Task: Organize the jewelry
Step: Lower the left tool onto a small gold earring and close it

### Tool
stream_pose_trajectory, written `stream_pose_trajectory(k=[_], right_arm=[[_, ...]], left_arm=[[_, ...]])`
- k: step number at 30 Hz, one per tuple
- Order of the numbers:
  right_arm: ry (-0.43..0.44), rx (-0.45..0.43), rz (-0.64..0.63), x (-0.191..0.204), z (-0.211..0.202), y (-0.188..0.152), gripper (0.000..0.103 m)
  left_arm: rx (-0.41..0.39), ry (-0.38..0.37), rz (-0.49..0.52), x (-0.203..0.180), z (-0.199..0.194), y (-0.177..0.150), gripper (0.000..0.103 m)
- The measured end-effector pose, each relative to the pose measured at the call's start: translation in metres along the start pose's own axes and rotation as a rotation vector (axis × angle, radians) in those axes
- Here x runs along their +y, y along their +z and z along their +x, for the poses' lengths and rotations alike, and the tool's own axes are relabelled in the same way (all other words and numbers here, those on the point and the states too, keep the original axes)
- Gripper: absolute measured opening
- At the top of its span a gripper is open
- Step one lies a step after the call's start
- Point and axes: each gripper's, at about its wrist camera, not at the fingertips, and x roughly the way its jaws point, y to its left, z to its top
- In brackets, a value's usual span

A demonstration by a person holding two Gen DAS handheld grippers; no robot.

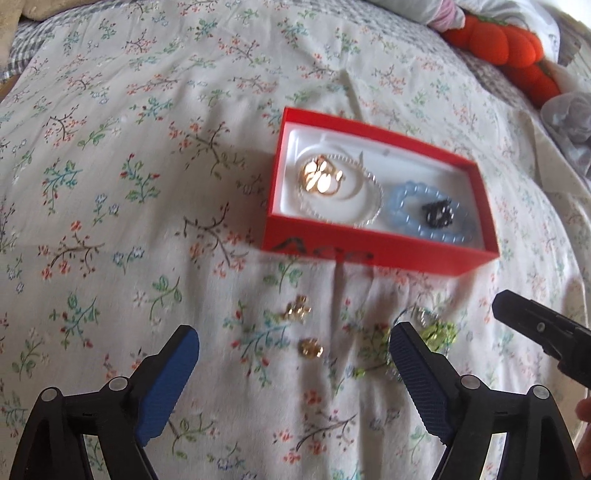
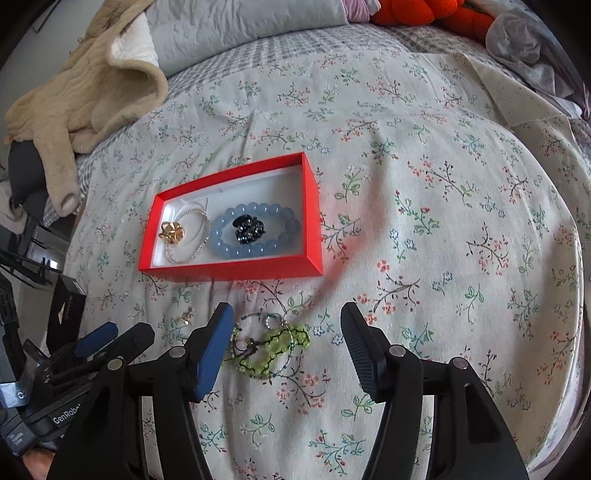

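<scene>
the floral bedspread [image 2: 424,192] is the reference surface. beyond its far edge lies a grey checked quilt [image 2: 295,48]. a beige fleece garment [image 2: 92,88] rests at the bedspread's far left corner, beside a grey pillow [image 2: 240,26]. orange plush items [image 1: 509,44] lie past the bedspread's far right corner, next to a crumpled grey cloth [image 2: 524,40]. a black box [image 2: 68,310] stands off its left edge.
</scene>
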Motion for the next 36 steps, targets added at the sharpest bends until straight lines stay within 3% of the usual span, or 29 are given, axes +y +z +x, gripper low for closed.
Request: stream_pose_trajectory(k=[14, 17, 21, 25, 36], right_arm=[[-0.062, 0.064, -0.024, 0.001, 0.007, -0.017, 0.064], [-0.067, 0.071, -0.022, 0.001, 0.01, -0.018, 0.064], [-0.069, 0.078, -0.015, 0.0, 0.012, -0.017, 0.064], [-0.071, 0.084, -0.017, -0.002, 0.014, -0.016, 0.064], [-0.09, 0.103, -0.031, -0.007, 0.021, -0.016, 0.064]], left_arm=[[0.102, -0.077, -0.009, 0.004, 0.015, -0.014, 0.087], [0.117, -0.08, 0.016, -0.002, 0.022, -0.015, 0.08], [0.121, -0.094, 0.085, -0.011, 0.03, -0.012, 0.059], [0.115, -0.059, 0.183, -0.02, 0.04, -0.011, 0.045], [0.109, -0.009, 0.267, -0.025, 0.056, -0.011, 0.029]])
